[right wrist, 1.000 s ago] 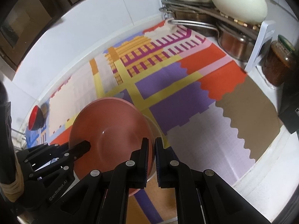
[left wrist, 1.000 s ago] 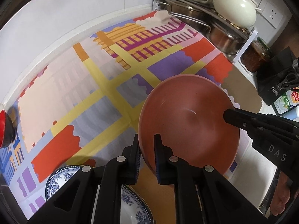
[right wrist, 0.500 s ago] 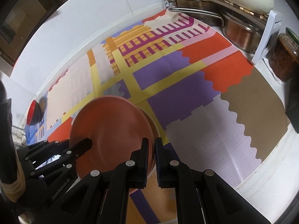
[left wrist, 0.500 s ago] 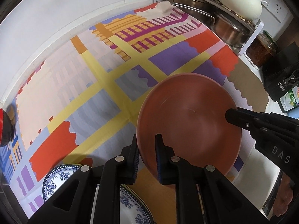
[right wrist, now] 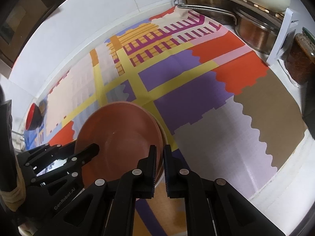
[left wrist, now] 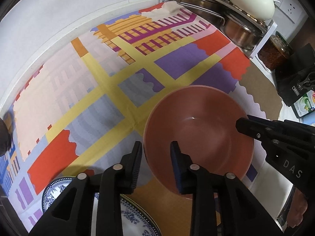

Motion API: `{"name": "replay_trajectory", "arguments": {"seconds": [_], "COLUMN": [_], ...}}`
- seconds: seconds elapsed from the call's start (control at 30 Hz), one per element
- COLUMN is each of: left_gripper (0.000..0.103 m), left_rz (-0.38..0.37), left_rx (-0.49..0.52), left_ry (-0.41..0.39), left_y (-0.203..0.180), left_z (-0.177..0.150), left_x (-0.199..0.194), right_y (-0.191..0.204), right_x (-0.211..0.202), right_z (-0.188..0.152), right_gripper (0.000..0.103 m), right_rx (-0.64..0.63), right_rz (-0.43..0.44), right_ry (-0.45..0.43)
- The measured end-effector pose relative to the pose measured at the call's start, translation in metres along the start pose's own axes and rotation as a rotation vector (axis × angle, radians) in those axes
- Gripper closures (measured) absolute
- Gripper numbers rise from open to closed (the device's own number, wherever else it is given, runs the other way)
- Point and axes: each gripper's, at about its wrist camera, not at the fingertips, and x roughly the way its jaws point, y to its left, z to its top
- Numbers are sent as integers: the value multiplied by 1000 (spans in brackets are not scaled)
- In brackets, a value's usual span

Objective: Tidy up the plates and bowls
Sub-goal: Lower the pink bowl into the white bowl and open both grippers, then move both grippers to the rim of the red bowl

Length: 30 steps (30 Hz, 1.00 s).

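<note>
A terracotta bowl (left wrist: 198,129) sits low over the colourful mat (left wrist: 82,90); in the right wrist view the bowl (right wrist: 120,137) shows a second rim under it. My left gripper (left wrist: 155,157) is open, its fingers straddling the bowl's near-left rim. My right gripper (right wrist: 159,161) is shut on the bowl's right rim. A blue-and-white plate (left wrist: 59,188) lies at the near left, partly hidden by my left gripper. A red-and-black bowl (right wrist: 33,116) stands at the far left.
A rack with steel pots (left wrist: 236,29) and a cream lidded pot (left wrist: 252,2) stands at the back right. A jar (left wrist: 273,51) and black box (left wrist: 295,82) stand at the right. A white wall (left wrist: 59,9) borders the mat behind.
My left gripper has opened and let go of the bowl's rim. The bowl has come lower toward the mat. My right gripper stays shut on the rim.
</note>
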Motion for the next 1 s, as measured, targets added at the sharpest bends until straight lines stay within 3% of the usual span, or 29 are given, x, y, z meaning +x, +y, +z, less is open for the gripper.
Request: {"name": "replay_trajectory", "arguments": {"seconds": [0.07,0.1,0.2,0.53,1.0], "left_gripper": [66,60,58,56,46], "left_rz": [5,5,16,33,102], "left_rx": [3,4,-1,-33,-101], "left_ry": [-18,-28,-62,-143,-269], "left_y": [-1,-1,1,16,62], "left_z": [0,0,0,-2,-22], "left_x": [-3,-4,-13,-44,-98], "right_y": [0,1,2,16,68], "right_x": [0,0,-4,-24,-49], "right_z": [0,-1,-1,-3,-4], "right_gripper": [90,84,72,72,72], "right_rx": [-10,-19,-29,-82,-171], "right_rz": [-14,-14,-10,-40,5], "right_ry": [0,-1,-19,-88,-172]}}
